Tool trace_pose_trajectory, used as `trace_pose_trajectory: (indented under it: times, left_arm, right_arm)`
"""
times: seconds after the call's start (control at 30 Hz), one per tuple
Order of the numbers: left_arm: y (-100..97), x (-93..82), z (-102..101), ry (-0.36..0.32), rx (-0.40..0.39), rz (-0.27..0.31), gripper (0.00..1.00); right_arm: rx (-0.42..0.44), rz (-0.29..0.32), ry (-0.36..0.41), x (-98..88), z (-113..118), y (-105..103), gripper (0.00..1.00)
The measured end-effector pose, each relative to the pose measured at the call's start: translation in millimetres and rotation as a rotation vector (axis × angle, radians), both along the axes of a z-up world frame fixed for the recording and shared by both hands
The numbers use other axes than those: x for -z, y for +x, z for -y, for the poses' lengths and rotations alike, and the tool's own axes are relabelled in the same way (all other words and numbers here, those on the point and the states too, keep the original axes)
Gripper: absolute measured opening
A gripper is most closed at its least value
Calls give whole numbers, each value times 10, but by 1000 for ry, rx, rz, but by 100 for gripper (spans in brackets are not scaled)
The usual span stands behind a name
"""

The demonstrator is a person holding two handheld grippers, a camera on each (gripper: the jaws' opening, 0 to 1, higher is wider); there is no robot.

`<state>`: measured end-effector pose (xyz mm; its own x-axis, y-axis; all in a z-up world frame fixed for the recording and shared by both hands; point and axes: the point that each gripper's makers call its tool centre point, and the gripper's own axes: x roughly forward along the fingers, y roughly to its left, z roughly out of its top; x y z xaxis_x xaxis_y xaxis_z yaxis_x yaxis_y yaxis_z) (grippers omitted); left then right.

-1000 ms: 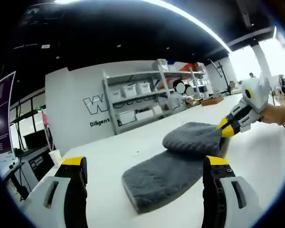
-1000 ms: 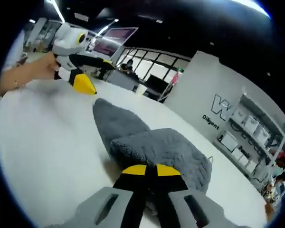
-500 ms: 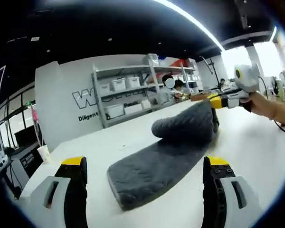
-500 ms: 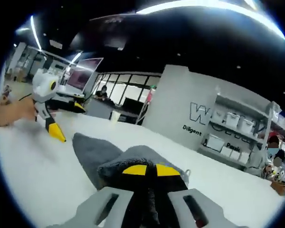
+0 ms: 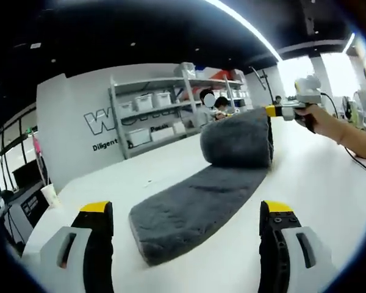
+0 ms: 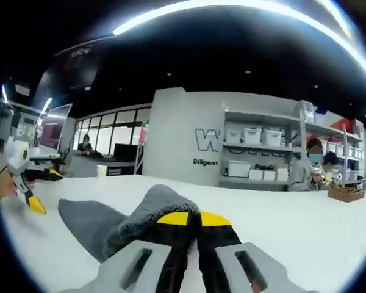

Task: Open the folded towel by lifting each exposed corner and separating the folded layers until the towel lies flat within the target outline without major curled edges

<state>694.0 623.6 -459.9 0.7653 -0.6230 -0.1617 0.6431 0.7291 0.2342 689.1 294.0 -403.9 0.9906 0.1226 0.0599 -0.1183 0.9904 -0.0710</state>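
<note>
Towel (image 5: 198, 201) corner raised higher (shelving (image 5: 171, 116) behind).

Hand-held gripper (image 5: 183, 213): grey jaws, black pads, yellow tips.

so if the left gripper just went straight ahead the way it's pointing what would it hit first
Most likely the near end of the grey towel, which lies on the white table between the open left gripper fingers; depth is hard to judge.

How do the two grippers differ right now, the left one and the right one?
The left gripper is open, its jaws wide apart and empty; the right gripper is shut on the grey towel. The left hangs over the table; the right holds a towel edge lifted. Both have yellow-tipped black jaws.
</note>
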Motion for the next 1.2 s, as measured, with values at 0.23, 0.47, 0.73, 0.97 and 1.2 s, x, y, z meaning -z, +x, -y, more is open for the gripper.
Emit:
trace_pose_trajectory:
  times: [0.23,0.47,0.73,0.97,1.2]
  left_arm:
    - [-11,-39,-39,-24,-5,0,97]
    - [-20,2,-40,-21,-8,-16,97]
    - [-19,31,-35,-25,-6,-31,96]
    - [-24,32,-41,-23,-8,-31,95]
    - [-26,27,-42,-26,-7,-32,94]
  right_arm:
    - [88,-71,89,179,274,0,0]
    - [173,-148,197,422,549,-29,0]
    - [237,-269,223,771,668,-88,0]
    - [264,-399,169,1073,707,-101,0]
    - [270,-455,165,1244,776,-47,0]
